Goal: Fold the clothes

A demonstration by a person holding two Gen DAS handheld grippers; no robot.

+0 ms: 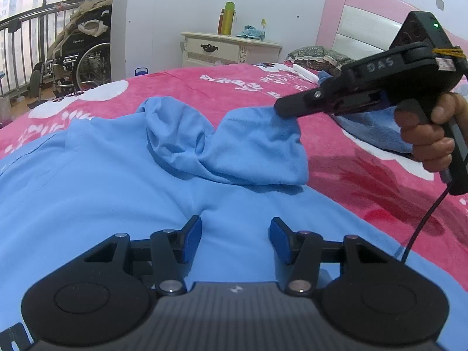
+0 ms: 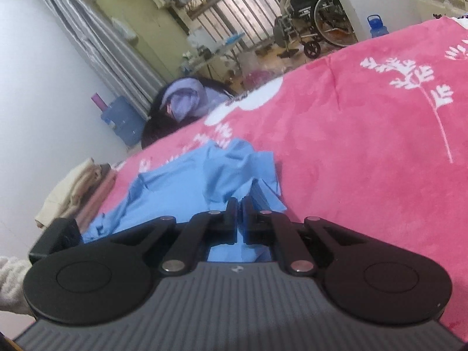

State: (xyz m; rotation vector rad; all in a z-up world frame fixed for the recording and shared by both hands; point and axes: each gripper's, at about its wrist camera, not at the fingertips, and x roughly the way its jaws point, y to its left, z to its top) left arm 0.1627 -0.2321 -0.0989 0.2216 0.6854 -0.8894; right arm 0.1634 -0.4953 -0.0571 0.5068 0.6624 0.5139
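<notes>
Pink plush bedspread (image 1: pixel 345 158) with white sprigs covers the bed, and a smooth light-blue hoodie (image 1: pixel 117 175) lies spread across it. Only the left wrist view shows the cream nightstand (image 1: pixel 231 48) and pink headboard (image 1: pixel 362 20); the right shows grey curtains (image 2: pixel 96 38). Left gripper (image 1: pixel 235 241) hovers wide apart, empty, above the hoodie. Right gripper (image 2: pixel 240 219) pinches the hood's edge (image 1: pixel 263 143), lifted.

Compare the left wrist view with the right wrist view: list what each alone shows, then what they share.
Left wrist only: the nightstand with a green bottle, the pink headboard, and the right gripper seen from outside, pinching the blue garment.

Right wrist only: grey curtains, a cream cabinet, a blue water jug.

Both: the garment, the pink blanket, the wheelchair.
</notes>
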